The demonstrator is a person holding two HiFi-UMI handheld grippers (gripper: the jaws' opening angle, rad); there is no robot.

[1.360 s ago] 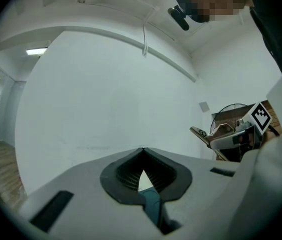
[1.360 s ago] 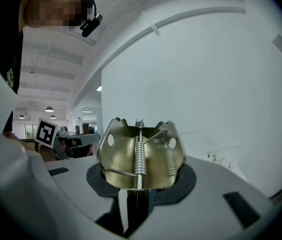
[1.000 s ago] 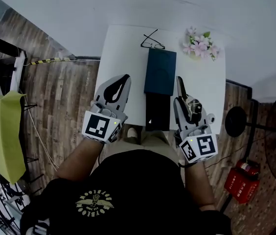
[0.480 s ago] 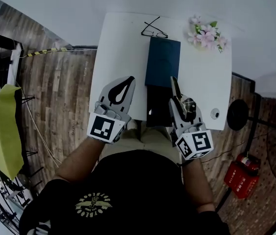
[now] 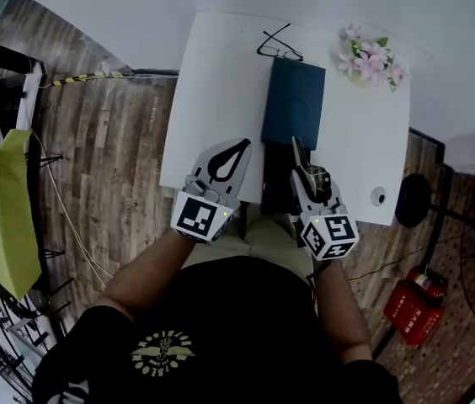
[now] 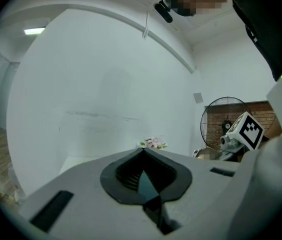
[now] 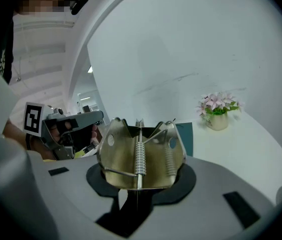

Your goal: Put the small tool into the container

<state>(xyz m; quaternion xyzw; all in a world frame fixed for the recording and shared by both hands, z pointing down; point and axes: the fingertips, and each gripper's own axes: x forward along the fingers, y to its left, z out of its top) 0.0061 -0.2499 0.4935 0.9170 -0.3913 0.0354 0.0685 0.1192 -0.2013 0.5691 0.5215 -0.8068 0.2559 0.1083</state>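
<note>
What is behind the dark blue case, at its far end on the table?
Black glasses lie just beyond the dark blue case. Anything under the case is covered.

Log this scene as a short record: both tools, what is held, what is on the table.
left tool: jaws together, nothing held
right tool: closed on a metal spring clip
table: white, holds a dark blue case, glasses and pink flowers
glasses: at the far end of the case
flowers: right of the case, apart from it
clip status: in the right tool, not in the case
</note>
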